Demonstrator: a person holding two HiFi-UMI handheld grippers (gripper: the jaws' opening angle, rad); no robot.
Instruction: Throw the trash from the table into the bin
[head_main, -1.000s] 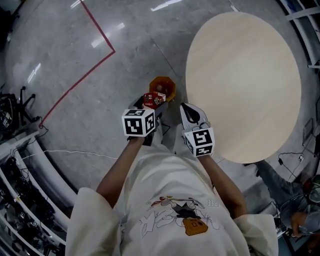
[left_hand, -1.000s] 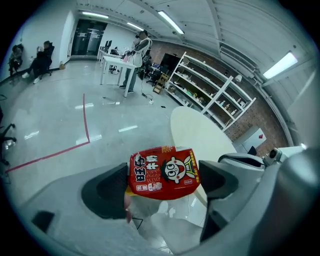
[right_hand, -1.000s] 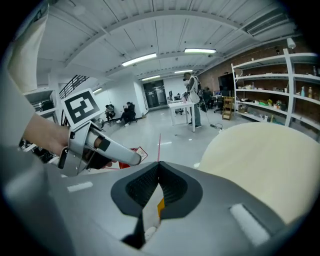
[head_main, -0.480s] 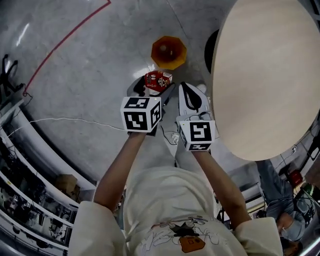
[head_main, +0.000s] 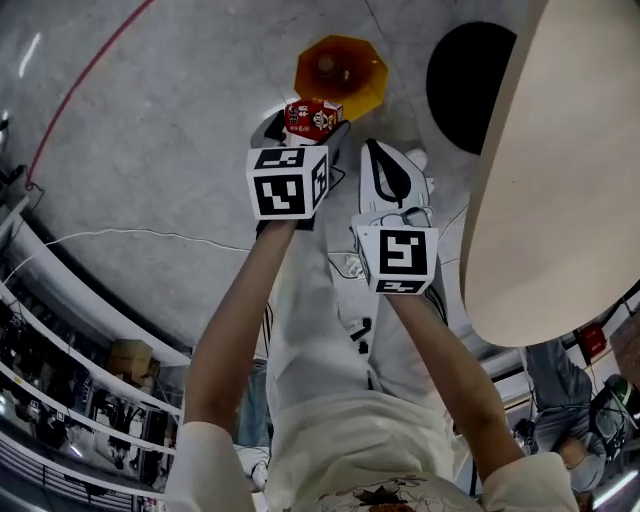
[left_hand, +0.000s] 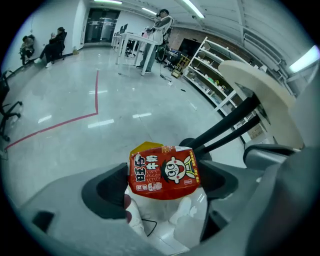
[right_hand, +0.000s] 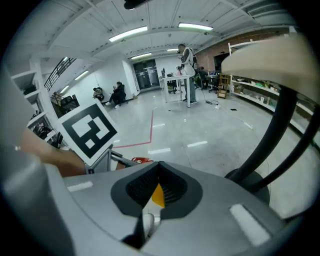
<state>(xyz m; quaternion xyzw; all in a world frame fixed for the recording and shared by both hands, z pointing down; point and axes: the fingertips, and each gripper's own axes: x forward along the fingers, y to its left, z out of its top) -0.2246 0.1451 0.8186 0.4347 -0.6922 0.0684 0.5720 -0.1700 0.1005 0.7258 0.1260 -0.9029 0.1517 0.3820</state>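
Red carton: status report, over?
Left gripper shut on red carton. Right gripper shut, empty. Orange bin on floor just ahead of carton; nothing between them.

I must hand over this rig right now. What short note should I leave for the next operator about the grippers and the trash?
Left gripper: shut on the red carton, held close to the orange bin on the floor.
Right gripper: shut, nothing in it.
Done: carton is off the table.
Left: release it into the bin, then check the table; only part of it is in view.
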